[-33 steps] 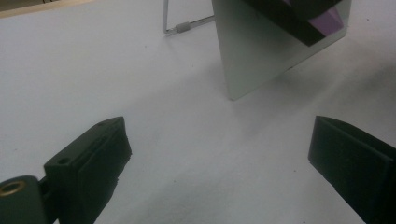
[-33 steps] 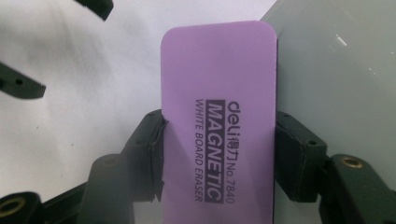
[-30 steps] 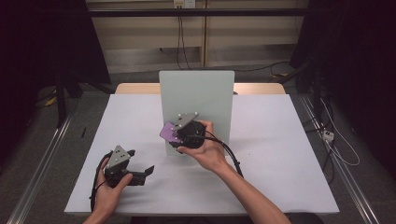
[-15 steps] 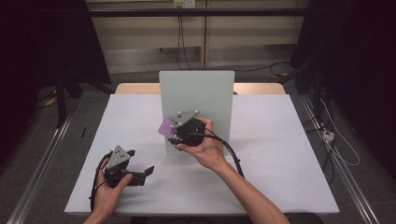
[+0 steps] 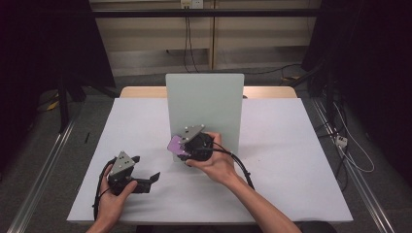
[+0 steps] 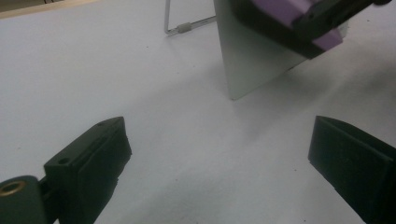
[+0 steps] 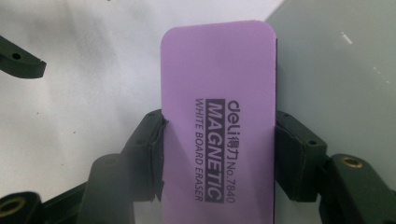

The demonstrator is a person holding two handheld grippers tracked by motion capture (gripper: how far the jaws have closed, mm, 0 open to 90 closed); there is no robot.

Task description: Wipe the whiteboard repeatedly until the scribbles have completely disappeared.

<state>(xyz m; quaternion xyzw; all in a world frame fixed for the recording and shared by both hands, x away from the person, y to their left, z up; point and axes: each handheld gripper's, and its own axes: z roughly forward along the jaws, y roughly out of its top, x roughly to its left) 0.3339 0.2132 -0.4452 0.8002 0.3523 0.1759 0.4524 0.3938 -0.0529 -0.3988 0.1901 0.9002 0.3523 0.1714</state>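
Note:
A purple magnetic whiteboard eraser (image 7: 217,84) is clamped by its long sides in my right gripper (image 7: 218,144), which is shut on it. In the high view that gripper (image 5: 180,148) holds the eraser (image 5: 175,144) at the lower left corner of an upright pale grey board (image 5: 204,104) in the middle of the table. Whether the eraser touches the board I cannot tell. My left gripper (image 5: 145,167) rests low at the front left, open with nothing between its fingers. Its own view (image 6: 219,158) looks toward the board (image 6: 252,60) and the eraser (image 6: 289,11).
A white sheet (image 5: 291,155) covers the table. A wire stand (image 6: 184,28) props the board from behind. The right gripper's cable (image 5: 243,170) trails toward the front edge. Dark floor with metal rails (image 5: 43,174) flanks the table.
The right gripper with the eraser has sunk slightly at the board's lower left corner. The left gripper has kept still.

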